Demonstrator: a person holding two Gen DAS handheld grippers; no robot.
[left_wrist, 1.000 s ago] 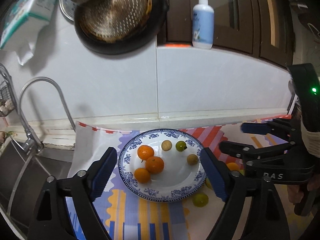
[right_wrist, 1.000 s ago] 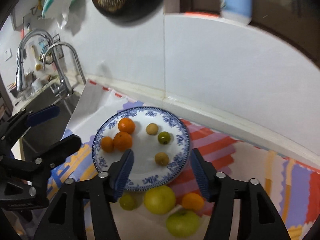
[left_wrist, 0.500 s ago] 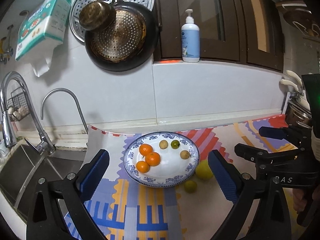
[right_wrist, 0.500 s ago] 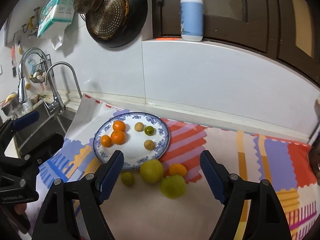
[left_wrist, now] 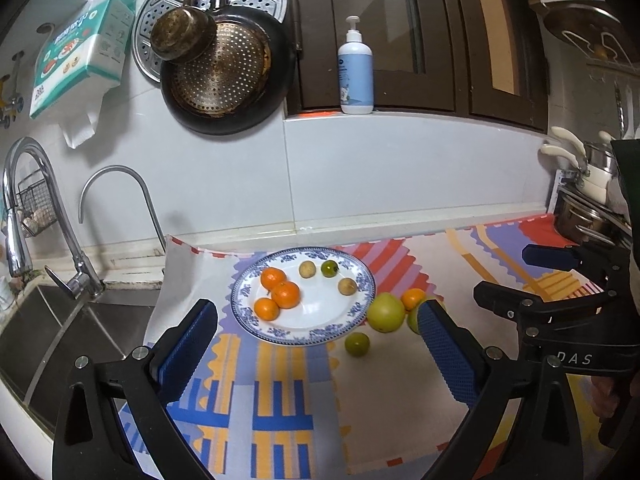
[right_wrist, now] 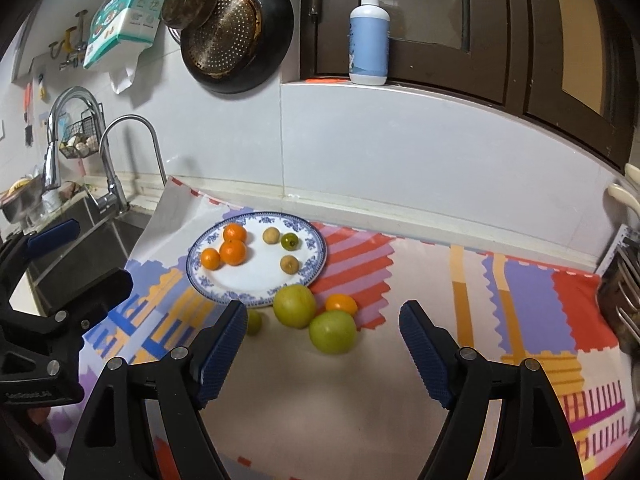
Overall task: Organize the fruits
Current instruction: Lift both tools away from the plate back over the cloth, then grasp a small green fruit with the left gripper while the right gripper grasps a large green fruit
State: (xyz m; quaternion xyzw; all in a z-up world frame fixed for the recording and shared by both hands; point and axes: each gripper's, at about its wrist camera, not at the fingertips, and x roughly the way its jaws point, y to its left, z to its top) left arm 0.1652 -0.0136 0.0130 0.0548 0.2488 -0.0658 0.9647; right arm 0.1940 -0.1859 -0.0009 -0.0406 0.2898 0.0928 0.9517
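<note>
Status: six small fruits lie on the plate (left_wrist: pixel 362 304): three oranges (left_wrist: pixel 285 294) in a cluster and three small round ones. Four remain on the surface (right_wrist: pixel 360 400) just off its near rim: two apples (right_wrist: pixel 295 305), one orange (right_wrist: pixel 341 304), one lime (left_wrist: pixel 357 344). These are still to be sorted.

My left claw (left_wrist: pixel 316 342) has just been opening; it stands wide and empty, with the plate ahead between its fingers. My right claw (right_wrist: pixel 322 346) has likewise widened, is empty, and has the loose fruit just ahead.
</note>
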